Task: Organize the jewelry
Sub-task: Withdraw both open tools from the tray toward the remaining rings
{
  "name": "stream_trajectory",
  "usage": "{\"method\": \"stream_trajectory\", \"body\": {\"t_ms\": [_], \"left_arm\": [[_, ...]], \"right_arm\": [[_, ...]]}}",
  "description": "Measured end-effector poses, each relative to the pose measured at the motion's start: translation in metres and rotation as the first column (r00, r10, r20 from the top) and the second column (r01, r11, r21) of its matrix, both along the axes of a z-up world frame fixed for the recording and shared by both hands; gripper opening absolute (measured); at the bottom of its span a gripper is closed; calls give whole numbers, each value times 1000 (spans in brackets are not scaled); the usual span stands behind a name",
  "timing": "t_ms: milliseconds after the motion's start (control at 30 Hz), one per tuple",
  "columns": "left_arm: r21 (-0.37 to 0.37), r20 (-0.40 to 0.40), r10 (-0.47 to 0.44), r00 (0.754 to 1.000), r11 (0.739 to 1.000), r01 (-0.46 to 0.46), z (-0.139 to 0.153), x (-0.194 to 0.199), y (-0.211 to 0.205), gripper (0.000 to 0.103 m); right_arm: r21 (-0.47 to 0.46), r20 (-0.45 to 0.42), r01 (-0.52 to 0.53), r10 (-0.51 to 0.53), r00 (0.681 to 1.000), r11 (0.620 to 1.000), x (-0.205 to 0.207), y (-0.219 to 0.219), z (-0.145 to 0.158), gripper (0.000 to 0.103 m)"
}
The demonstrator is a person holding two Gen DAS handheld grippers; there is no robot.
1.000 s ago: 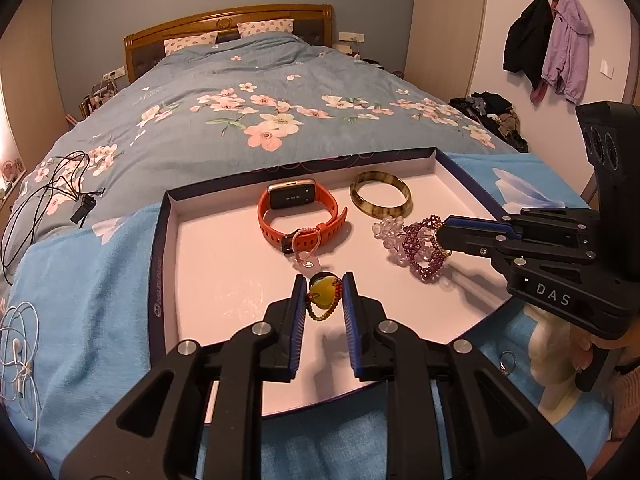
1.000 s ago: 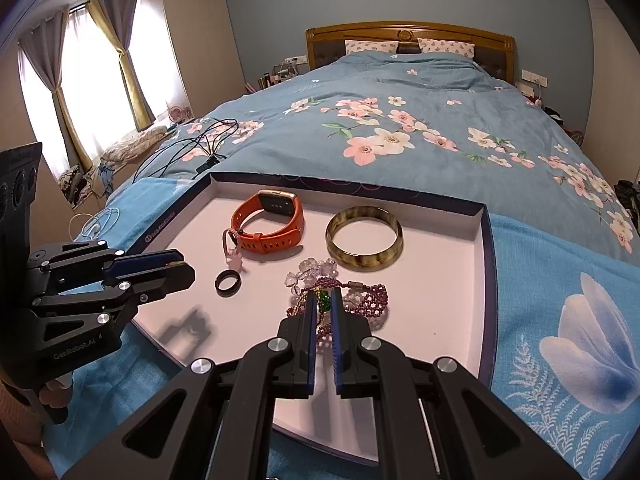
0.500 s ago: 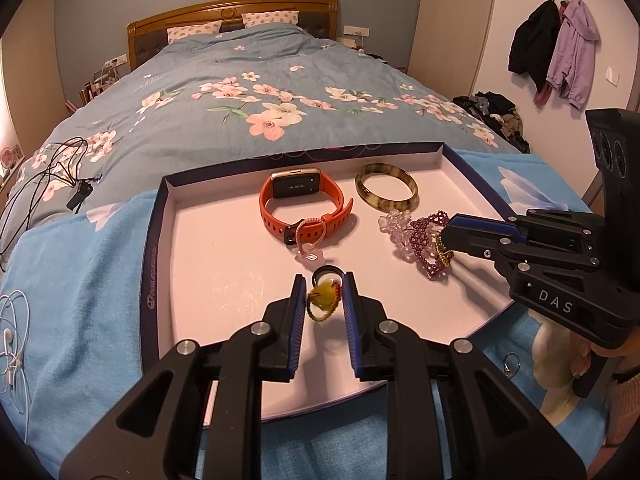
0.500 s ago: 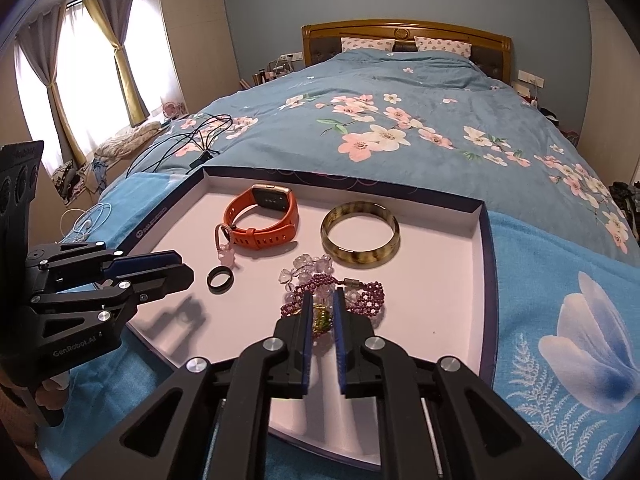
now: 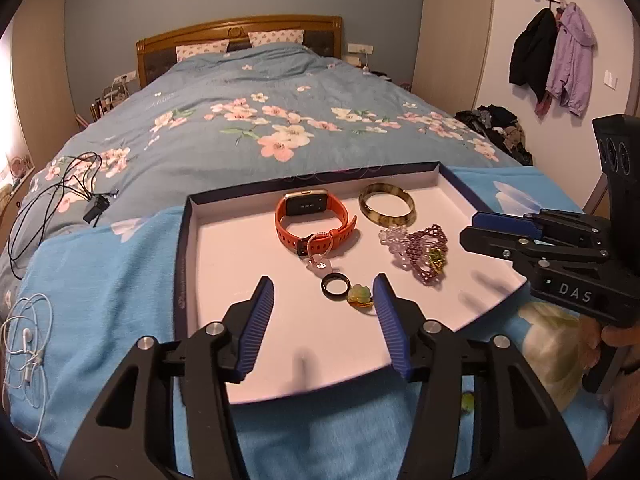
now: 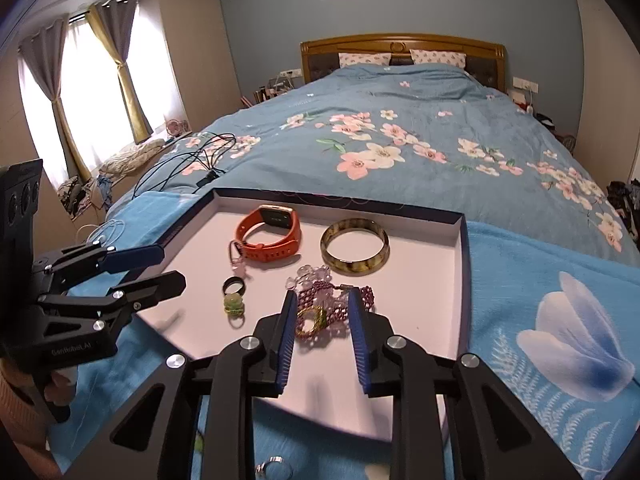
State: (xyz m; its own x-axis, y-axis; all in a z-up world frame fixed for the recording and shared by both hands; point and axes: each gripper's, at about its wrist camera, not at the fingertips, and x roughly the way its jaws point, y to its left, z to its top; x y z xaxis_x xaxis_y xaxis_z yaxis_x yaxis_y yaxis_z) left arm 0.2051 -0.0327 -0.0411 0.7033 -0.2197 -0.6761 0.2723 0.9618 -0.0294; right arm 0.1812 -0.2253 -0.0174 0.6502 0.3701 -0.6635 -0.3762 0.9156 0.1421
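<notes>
Over at nine o'clock on the bed, a tangle of black cables (image 5: 52, 196) and white earphones (image 5: 24, 344) lies on the covers, well apart from the action. The left claw (image 5: 324, 304) hangs over the near part of the white tray (image 5: 224, 248), its jaws spreading apart, released, with nothing pressed between the pads; the green pendant ring (image 5: 360, 296) lies on the tray floor just inside its right finger, touching the black ring (image 5: 335, 286) beside it. Toward twelve o'clock in the tray sits the orange watch (image 5: 314, 224) on its side, a small pink charm (image 5: 320, 258) lying against its strap. At about one o'clock, the mottled bangle (image 5: 387, 204) lies flat near the far wall. Just in front of it, the purple beaded bracelet (image 6: 332, 300) is heaped with clear beads (image 6: 310, 272). And at three o'clock the right claw (image 6: 322, 310) is letting go too, jaws parting, the gold-and-green ring (image 6: 310, 320) lying between them on the bracelet, no pad touching it. A silver ring (image 6: 274, 466) rests on the blue blanket (image 6: 540, 280) below the tray.
</notes>
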Motion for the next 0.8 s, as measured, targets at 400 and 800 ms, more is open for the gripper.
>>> {"method": "stream_trajectory", "body": {"t_ms": [400,800], "left_arm": [[-19,17,-190,982,982,190,3,-76,-8,54],[-26,-116,-282,952,959,281,-33,-82,-51,45]], "right_arm": [[-19,6,-79,79,997,997,-58,-9,6,28],[4,-50,-55,55,997,998,-79,-18,-16,32]]}}
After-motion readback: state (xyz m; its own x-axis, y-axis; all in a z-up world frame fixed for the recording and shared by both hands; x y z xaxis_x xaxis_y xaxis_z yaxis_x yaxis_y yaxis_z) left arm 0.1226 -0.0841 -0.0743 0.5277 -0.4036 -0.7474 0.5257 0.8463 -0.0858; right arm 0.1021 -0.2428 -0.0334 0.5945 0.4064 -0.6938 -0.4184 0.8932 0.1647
